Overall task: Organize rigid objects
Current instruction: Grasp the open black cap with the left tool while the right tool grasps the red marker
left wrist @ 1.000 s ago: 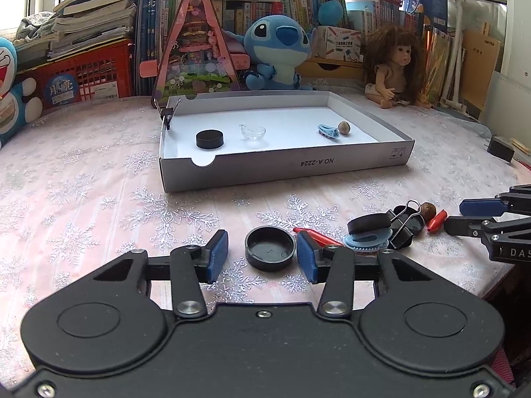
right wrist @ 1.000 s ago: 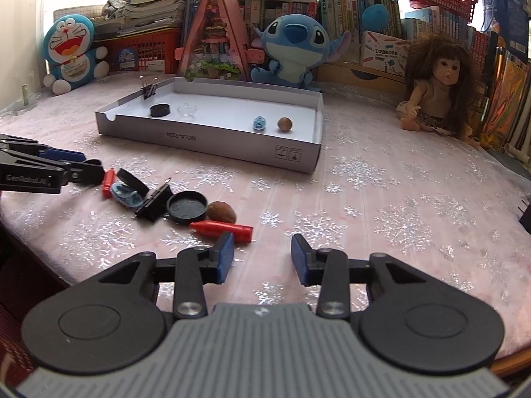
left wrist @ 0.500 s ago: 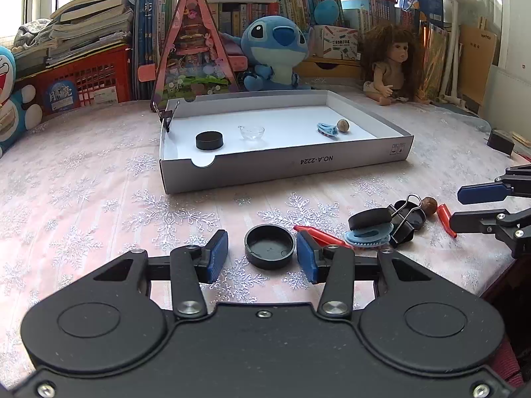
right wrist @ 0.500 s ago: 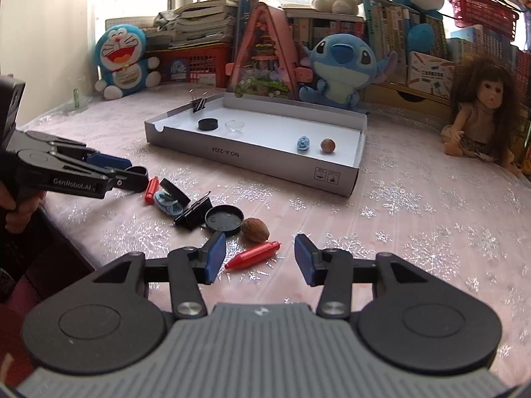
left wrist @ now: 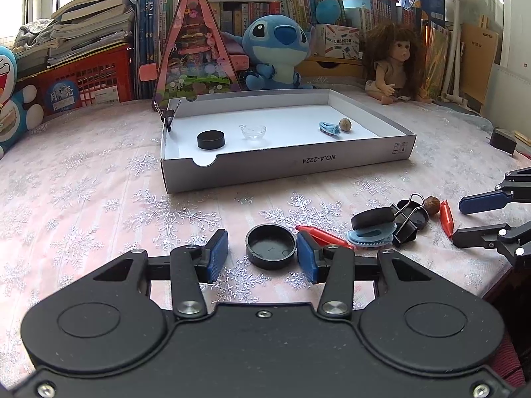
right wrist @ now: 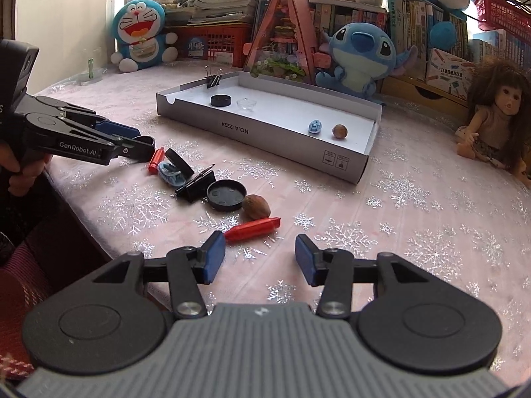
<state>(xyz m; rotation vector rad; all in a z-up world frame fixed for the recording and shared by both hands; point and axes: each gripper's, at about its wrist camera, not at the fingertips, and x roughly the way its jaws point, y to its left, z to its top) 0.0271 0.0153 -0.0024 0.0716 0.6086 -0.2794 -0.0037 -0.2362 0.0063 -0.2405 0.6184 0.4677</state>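
My left gripper (left wrist: 261, 257) is low over the tablecloth, open, with a black round cap (left wrist: 270, 247) lying between its blue pads. The cap sits close to the right pad, and a gap shows at the left pad. In the right wrist view the left gripper (right wrist: 146, 142) is at the left edge. My right gripper (right wrist: 260, 257) is open and holds nothing. A red crayon-like stick (right wrist: 254, 229) lies just ahead of its left pad. Beyond it lie a walnut (right wrist: 256, 206), a black lid (right wrist: 226, 195), a binder clip (right wrist: 195, 185) and a blue claw clip (right wrist: 169, 174).
A white cardboard tray (left wrist: 282, 169) at mid-table holds a black puck (left wrist: 210, 140), a clear glass dish (left wrist: 253, 131), a blue clip (left wrist: 329, 128) and a nut (left wrist: 345, 124). Plush toys, a doll (left wrist: 395, 66) and books line the back. The table edge runs near both grippers.
The right gripper's jaws have widened and its view has swung left, bringing the pile and the red stick closer. The left gripper and the black cap have not moved.
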